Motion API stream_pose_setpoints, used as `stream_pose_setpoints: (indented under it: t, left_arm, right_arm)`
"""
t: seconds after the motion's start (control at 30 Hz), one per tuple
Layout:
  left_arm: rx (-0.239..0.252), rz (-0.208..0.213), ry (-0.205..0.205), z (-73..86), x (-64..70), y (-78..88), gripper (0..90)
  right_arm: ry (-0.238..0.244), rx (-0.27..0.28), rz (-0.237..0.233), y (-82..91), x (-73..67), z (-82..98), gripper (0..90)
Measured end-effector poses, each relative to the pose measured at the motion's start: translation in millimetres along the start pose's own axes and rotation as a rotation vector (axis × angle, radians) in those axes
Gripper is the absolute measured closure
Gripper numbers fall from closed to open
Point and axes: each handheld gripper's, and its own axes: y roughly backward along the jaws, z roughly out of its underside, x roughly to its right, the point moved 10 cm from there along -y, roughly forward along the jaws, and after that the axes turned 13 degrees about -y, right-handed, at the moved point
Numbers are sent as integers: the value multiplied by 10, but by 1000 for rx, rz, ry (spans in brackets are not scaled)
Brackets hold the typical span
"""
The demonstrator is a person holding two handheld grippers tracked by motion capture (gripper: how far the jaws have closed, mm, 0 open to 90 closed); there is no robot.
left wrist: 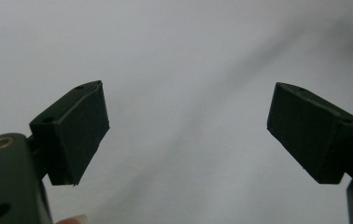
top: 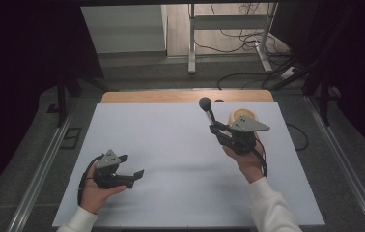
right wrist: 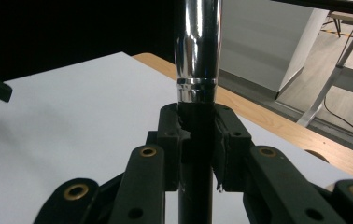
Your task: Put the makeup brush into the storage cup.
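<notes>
My right gripper (top: 215, 128) is raised over the right half of the white tabletop (top: 171, 145), shut on a slim tool (top: 205, 107) that points up and away and ends in a dark round head. In the right gripper view the two jaws (right wrist: 198, 135) clamp the tool's black lower shaft, and a shiny chrome section (right wrist: 197, 51) rises above them. My left gripper (top: 132, 166) rests low at the front left, held in a hand, open. Its pads (left wrist: 79, 130) stand far apart over the bare white surface with nothing between them.
A tan round object (top: 244, 114) sits on the table just behind the right gripper, partly hidden by its grey plate. A wooden strip (top: 171, 96) edges the far side of the table. Beyond it are cables and a desk frame (top: 229, 29) on the floor.
</notes>
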Motion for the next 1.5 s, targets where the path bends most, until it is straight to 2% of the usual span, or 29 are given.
stream_pose_setpoints:
  t: [0.3, 0.7, 1.03, 1.5]
  left_arm:
    - [-5, 4, 1, 7, 5, -8, 129]
    - [-24, -5, -12, 31, -2, -17, 128]
    - [-23, -8, -7, 33, -8, -13, 128]
    - [-25, -1, -10, 31, 0, -19, 129]
  right_arm:
    - [-43, 26, 28, 19, 152, -59, 749]
    - [-94, 48, 41, 8, 314, -96, 749]
    - [-127, 72, 58, 20, 444, -128, 749]
    - [-185, 118, 101, 106, 682, -202, 749]
